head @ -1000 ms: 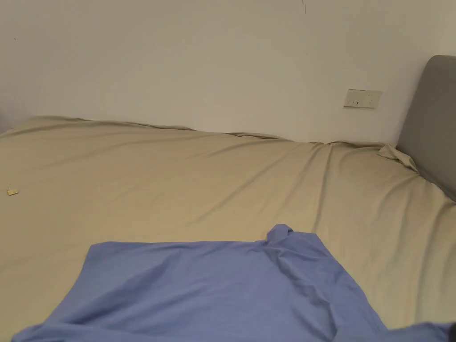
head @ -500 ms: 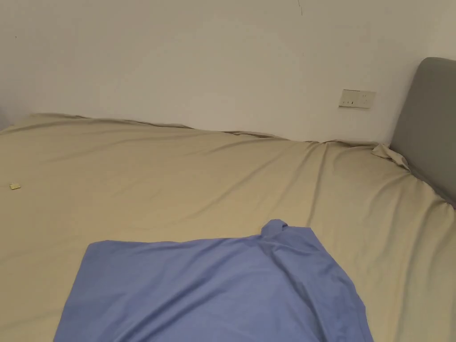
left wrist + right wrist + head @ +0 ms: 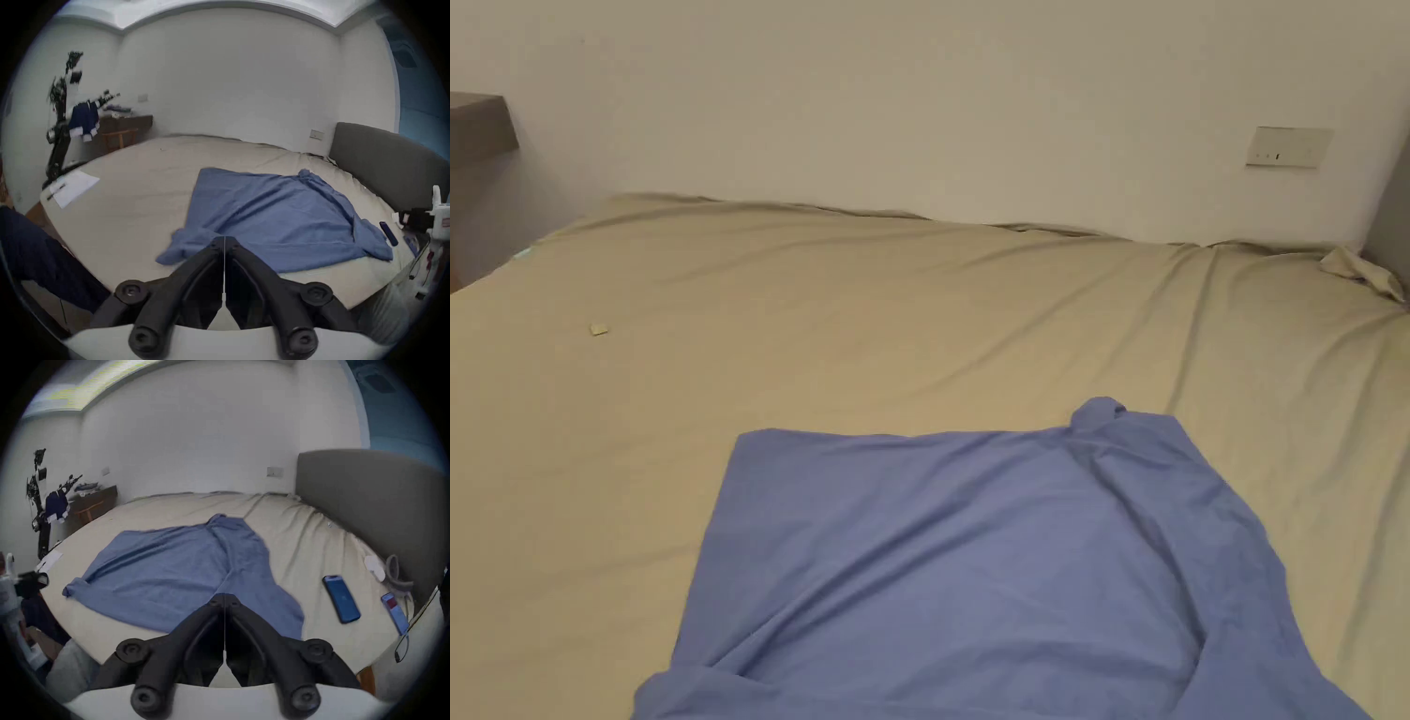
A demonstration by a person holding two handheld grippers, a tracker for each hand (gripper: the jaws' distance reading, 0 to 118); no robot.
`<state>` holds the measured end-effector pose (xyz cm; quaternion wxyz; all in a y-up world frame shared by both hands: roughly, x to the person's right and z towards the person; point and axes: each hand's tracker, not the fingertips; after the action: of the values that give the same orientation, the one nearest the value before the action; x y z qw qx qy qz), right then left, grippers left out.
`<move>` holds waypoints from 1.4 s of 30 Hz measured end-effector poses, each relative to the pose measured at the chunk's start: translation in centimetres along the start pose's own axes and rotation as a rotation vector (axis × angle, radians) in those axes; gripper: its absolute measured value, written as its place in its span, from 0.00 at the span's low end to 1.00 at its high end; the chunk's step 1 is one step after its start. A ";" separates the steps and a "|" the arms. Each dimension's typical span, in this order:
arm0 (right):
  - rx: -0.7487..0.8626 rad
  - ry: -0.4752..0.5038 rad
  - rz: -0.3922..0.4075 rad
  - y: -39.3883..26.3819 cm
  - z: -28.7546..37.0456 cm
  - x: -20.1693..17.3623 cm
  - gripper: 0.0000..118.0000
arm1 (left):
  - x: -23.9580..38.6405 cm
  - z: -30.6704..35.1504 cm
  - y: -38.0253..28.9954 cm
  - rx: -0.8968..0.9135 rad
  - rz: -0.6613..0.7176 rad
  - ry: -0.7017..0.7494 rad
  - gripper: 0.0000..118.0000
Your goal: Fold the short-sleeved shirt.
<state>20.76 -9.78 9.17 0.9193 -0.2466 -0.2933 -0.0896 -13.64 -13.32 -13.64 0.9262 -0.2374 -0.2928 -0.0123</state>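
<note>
A blue short-sleeved shirt [image 3: 975, 562] lies spread on the beige bed sheet [image 3: 872, 309], wrinkled along its right side, with a small bunched tip at the far edge. Its near left sleeve [image 3: 185, 246] is crumpled. My left gripper [image 3: 224, 237] is shut with nothing in it, just off the bed's near edge in front of that sleeve. The right gripper [image 3: 224, 595] is also shut and holds nothing, before the shirt's near right part. Each one also shows from the side, apart from the shirt: left gripper [image 3: 36, 581], right gripper [image 3: 404, 218].
Two phones [image 3: 341, 600] [image 3: 394, 612] lie on the bed right of the shirt, near a white item with a grey cable [image 3: 389, 572]. A grey headboard [image 3: 365, 506] bounds the right. Papers [image 3: 73, 187] lie at the bed's left corner. Beyond stand a dark rack [image 3: 60, 121] and a desk.
The head camera has swung left and down, so the whole picture has shifted. The shirt's near edges, stretched out to both sides a second ago, now lie drawn in and slack.
</note>
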 end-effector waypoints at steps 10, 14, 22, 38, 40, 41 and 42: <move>0.022 -0.001 0.002 0.1 0.2 2.7 0.03 | -4.2 -5.6 2.4 -0.116 -0.002 0.066 0.85; -0.022 -0.040 0.016 -0.8 -0.4 4.7 0.03 | -5.2 -9.7 2.2 -0.205 0.038 0.081 0.85; -0.295 -0.016 0.041 -2.5 -4.9 8.9 0.80 | -5.0 -11.5 0.9 -0.271 0.076 0.051 0.10; -0.190 -0.024 -0.062 -1.7 -4.8 8.4 0.04 | -3.9 -8.5 3.1 -0.184 0.075 -0.006 0.04; -0.139 -0.005 -0.078 0.0 -4.1 8.2 0.04 | -3.9 -8.2 3.9 -0.188 0.093 -0.020 0.04; -0.117 0.014 -0.090 0.9 -3.9 8.2 0.04 | -3.8 -8.1 4.3 -0.182 0.096 -0.023 0.04; -0.108 0.023 -0.096 2.0 -4.1 8.3 0.04 | -4.1 -8.1 4.9 -0.180 0.103 -0.029 0.04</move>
<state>30.11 -10.35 10.31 0.9026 -0.2803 -0.2890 -0.1523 -11.86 -13.12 -23.78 0.8962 -0.3347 -0.2911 0.0124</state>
